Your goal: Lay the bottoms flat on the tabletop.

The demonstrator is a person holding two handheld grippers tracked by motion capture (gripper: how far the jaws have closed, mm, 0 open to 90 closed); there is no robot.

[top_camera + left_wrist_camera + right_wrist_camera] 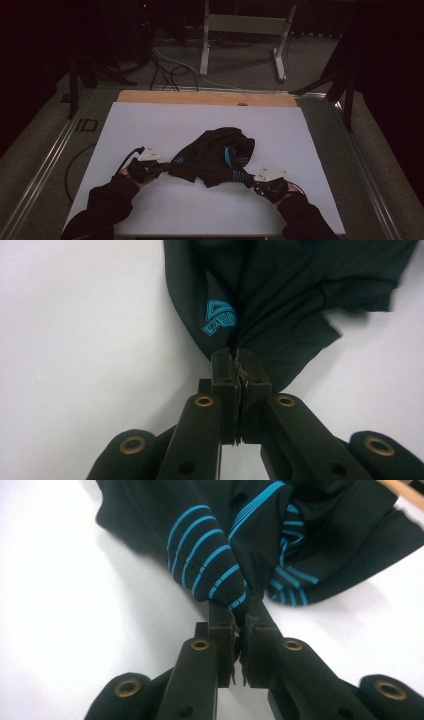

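From the high view, a black garment (pixel 215 155) with turquoise stripes lies bunched near the front middle of the white table (pixel 150 125). The left gripper (pixel 159 169) meets the cloth's left edge and the right gripper (pixel 252 184) its right edge, with the person's dark sleeves coming in from below. The picture is dim, so the jaws themselves are hard to make out here; the grip has to be read elsewhere.

The left gripper view settles it for that side: the jaws are pressed together on a gathered pinch of black fabric, just below a small turquoise logo (pixel 219 317) that the high view does not resolve.

The right gripper view shows the other pair of jaws nearly closed, clamping a fold of the striped part (pixel 210 565), with cloth visibly squeezed between them. The wooden table edge (pixel 407 492) crosses the far corner.

The step in hand looks like spreading the garment. To do it well, draw both hands apart evenly and low, keeping the pinches firm so neither fold slips, and lift slightly so the bunched middle unrolls rather than drags.
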